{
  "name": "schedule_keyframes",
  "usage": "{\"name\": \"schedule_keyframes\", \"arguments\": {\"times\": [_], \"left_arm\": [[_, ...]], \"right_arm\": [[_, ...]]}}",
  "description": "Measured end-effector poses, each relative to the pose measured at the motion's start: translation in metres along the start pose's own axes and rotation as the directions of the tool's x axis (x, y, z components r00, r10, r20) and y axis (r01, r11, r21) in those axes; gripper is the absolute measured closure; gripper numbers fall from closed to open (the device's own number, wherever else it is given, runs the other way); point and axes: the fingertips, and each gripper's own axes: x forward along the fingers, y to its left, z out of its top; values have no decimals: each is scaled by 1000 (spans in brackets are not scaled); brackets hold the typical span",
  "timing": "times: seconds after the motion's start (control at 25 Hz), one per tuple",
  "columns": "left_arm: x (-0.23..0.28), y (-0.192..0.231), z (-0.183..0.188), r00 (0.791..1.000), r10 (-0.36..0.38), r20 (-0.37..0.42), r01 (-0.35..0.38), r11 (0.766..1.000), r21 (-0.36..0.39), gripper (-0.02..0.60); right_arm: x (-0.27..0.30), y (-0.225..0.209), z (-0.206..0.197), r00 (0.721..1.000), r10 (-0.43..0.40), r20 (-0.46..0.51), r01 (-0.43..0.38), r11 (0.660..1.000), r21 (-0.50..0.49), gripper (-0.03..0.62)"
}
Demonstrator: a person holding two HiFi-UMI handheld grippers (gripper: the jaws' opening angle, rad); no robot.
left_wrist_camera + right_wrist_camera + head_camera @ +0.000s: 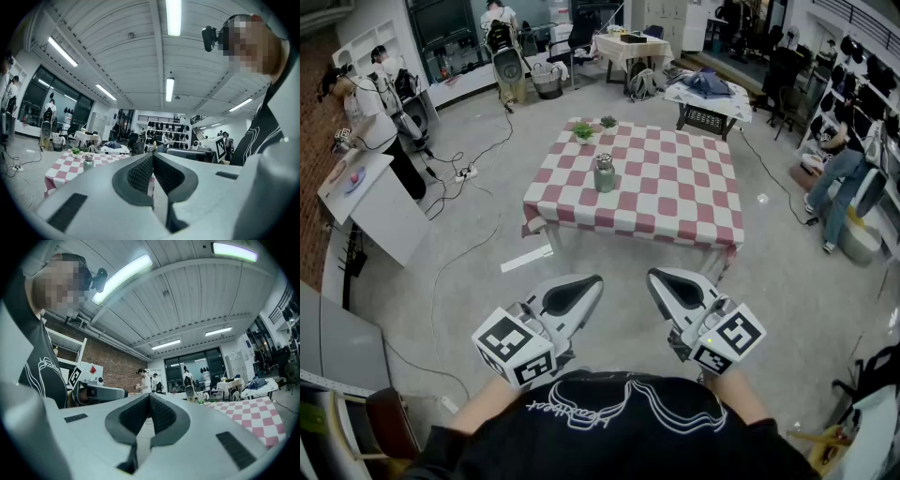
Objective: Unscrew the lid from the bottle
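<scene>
Both grippers are up close to the wearer's chest, and neither one is on anything. The left gripper (587, 284) has its jaws clenched tight together with nothing between them; its own view shows the two ribbed pads pressed face to face. It's the same with the right gripper (660, 277), jaws closed flat on each other and empty, tips pointing ahead and slightly inward toward its partner. The two marker cubes sit low in the head view, just above the black shirt (609, 431). Out ahead, well apart from both grippers, stands the table (694, 211) under a red-and-white checkered cloth. The bottle (605, 174) stands upright on it, left of centre, with the lid (605, 158) on top. Beyond the bottle, near the far edge, sit two small green plants (583, 131), side by side. From the left gripper view the bottle shows small, off to the left of the closed jaws, not in line with them. The grey floor between the person and the table carries a trailing cable (455, 258). At the left, a person in white (375, 117) stands beside a white counter (380, 211), and another in jeans (844, 178) bends at the right edge of the room.
</scene>
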Motion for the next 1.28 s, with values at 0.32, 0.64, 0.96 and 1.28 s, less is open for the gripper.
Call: {"name": "schedule_keyframes", "arguments": {"times": [0.32, 0.64, 0.96, 1.28], "left_arm": [[-3, -5, -6, 1000, 26, 4, -26, 1000, 12, 575], [-7, 4, -29, 996, 75, -50, -75, 997, 6, 448], [8, 35, -50, 991, 110, -79, -113, 993, -33, 347], [51, 85, -60, 990, 69, -121, -75, 996, -44, 313]], "right_arm": [[-17, -7, -5, 997, -80, -2, 80, 997, 1, 589], [-17, -11, -19, 994, -95, -52, 95, 995, 10, 414], [-5, -32, -39, 990, -111, -91, 116, 992, 47, 322], [31, -83, -53, 982, -142, -121, 149, 988, 49, 313]]}}
